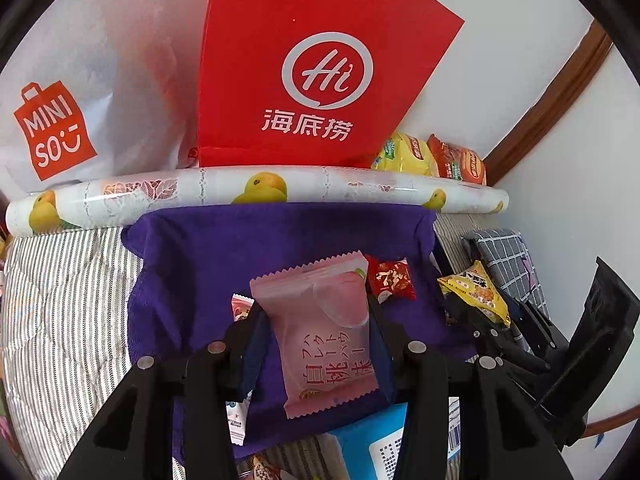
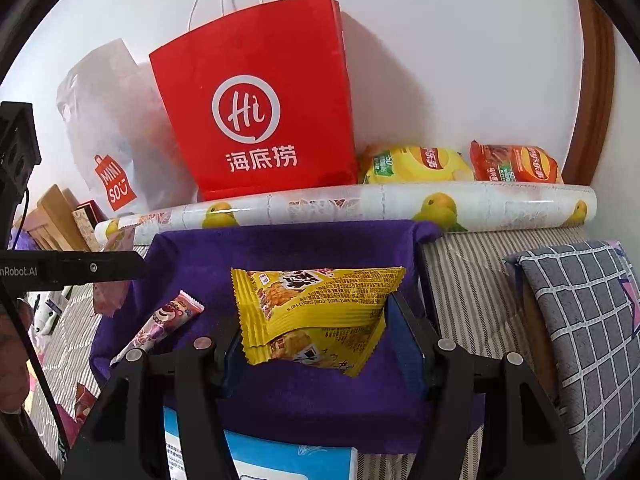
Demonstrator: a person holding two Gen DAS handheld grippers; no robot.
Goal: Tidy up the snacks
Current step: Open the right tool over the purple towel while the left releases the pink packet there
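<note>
My left gripper [image 1: 316, 328] is shut on a pink peach snack packet [image 1: 320, 332] and holds it above the purple cloth [image 1: 192, 264]. My right gripper [image 2: 316, 328] is shut on a yellow snack packet [image 2: 316, 312], also over the purple cloth [image 2: 280, 248]. The right gripper with its yellow packet [image 1: 476, 294] shows at the right of the left wrist view. A small red snack [image 1: 390, 278] and a pink-and-white wrapped snack [image 1: 242, 308] lie on the cloth. A long pink strawberry snack stick [image 2: 160, 320] lies on the cloth's left side.
A red paper bag [image 2: 256, 112] and a white Miniso bag [image 2: 108, 128] stand against the wall. A roll printed with yellow fruit [image 2: 360, 204] lies across the back. Yellow [image 2: 412, 164] and orange chip bags [image 2: 516, 164] sit behind it. A checked pillow [image 2: 580, 320] lies right. A blue-white box [image 2: 280, 460] sits near.
</note>
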